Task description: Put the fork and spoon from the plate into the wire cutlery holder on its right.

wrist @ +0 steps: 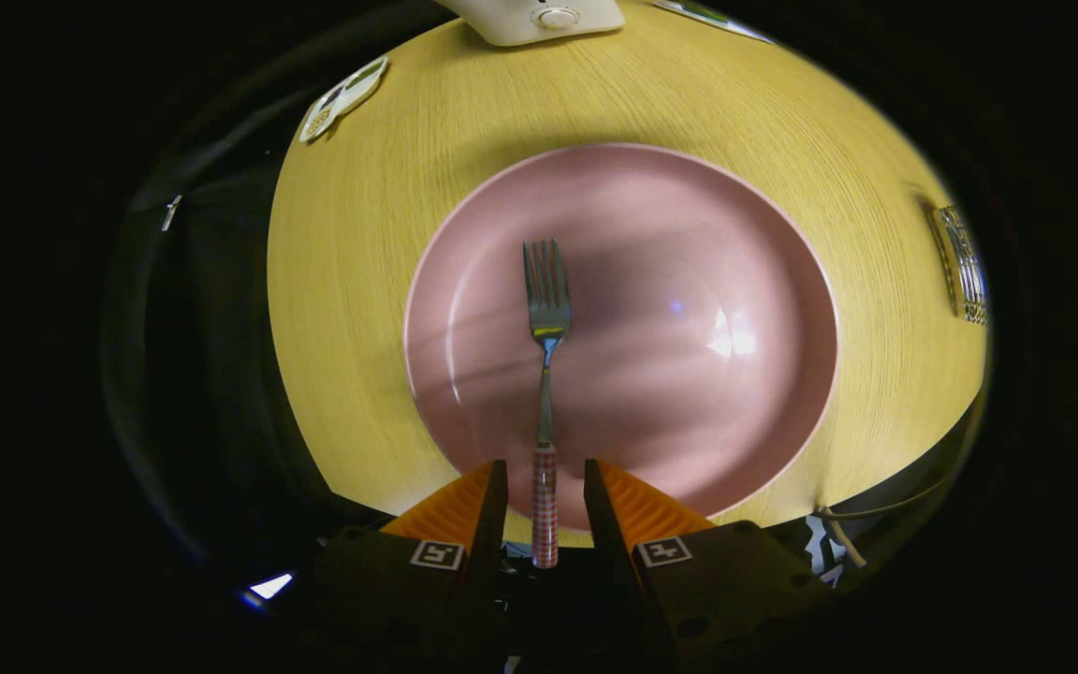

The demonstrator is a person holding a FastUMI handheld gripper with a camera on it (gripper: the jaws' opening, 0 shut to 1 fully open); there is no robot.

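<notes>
Wooden table (pixel 389 281) with one pink plate (pixel 689 234) just ahead of the tongs (pixel 545 477), and one fork (pixel 546 309) on it. Fork's checkered handle runs back between the fingers, which sit apart, not squeezing it. Wire cutlery holder (pixel 962 264) way off right.

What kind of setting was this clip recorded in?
Probably a staged dining setup in a dark booth: a round wooden table holds a pink plate with a fork on it, and a wire cutlery holder at the table's edge. The gripper is open around the fork's handle.
</notes>
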